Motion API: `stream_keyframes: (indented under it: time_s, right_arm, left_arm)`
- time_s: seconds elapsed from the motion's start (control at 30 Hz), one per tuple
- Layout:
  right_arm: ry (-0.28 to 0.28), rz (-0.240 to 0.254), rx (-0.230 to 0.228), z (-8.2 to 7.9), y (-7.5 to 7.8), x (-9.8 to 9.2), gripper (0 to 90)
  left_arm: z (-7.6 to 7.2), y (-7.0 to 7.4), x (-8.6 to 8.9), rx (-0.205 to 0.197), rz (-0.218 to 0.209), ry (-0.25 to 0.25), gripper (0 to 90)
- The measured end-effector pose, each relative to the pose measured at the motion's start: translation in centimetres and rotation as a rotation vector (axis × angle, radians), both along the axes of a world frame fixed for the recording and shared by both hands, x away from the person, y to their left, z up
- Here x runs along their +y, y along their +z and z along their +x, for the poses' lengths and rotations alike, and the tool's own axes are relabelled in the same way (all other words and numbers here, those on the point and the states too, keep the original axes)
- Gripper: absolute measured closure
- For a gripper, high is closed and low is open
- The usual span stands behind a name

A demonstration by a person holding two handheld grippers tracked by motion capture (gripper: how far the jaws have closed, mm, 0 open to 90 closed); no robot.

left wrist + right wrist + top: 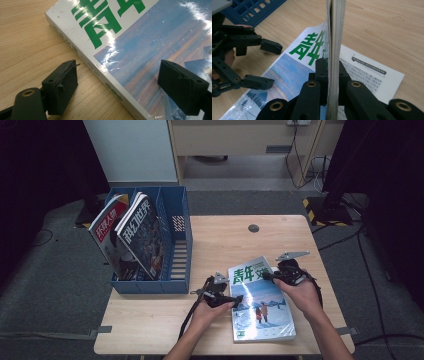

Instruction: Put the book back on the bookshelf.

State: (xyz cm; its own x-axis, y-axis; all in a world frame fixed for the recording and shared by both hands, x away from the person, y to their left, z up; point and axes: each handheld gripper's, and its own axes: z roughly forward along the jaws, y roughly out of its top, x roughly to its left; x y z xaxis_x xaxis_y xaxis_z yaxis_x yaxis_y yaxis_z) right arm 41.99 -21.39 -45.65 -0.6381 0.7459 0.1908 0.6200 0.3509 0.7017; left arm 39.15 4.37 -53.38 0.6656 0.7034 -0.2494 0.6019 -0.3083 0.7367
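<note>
A magazine [262,305] with a blue snowy cover and green characters lies on the wooden table in front of the person. In the right gripper view my right gripper [334,67] is shut on a raised sheaf of its pages [335,30], seen edge-on, and a printed inner page [372,72] lies exposed beneath. In the high view that right gripper [267,276] sits at the magazine's far right corner. My left gripper [118,68] is open and straddles the magazine's spine edge [100,67], with one jaw over the wood and the other over the cover. The left gripper [272,65] appears across the cover.
A blue file holder [172,285] stands at the table's left. A red-covered magazine [107,227] and a dark one [142,235] lean in it, and its right slot holds nothing. A round cable hole [253,228] sits near the table's far edge.
</note>
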Motion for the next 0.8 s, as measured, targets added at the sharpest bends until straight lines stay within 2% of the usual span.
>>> stream_keyframes:
  time_s: [0.27,0.53,0.63,0.8]
  right_arm:
    - [0.035,-0.025,-0.029,-0.2,1.9,1.1,85.8]
    - [0.062,-0.021,-0.066,-0.6,3.3,1.7,85.9]
    - [0.067,-0.024,-0.085,-0.7,3.9,1.8,85.9]
    - [0.058,-0.006,-0.099,-0.7,4.7,1.4,85.9]
  left_arm:
    - [0.4,-0.2,0.3,0.015,-0.050,-0.020,12.5]
    - [0.6,-0.1,0.4,0.030,-0.105,-0.071,9.9]
    - [0.7,0.1,0.3,0.013,-0.101,-0.102,9.4]
    - [0.9,-0.3,-0.4,0.035,-0.117,-0.140,6.1]
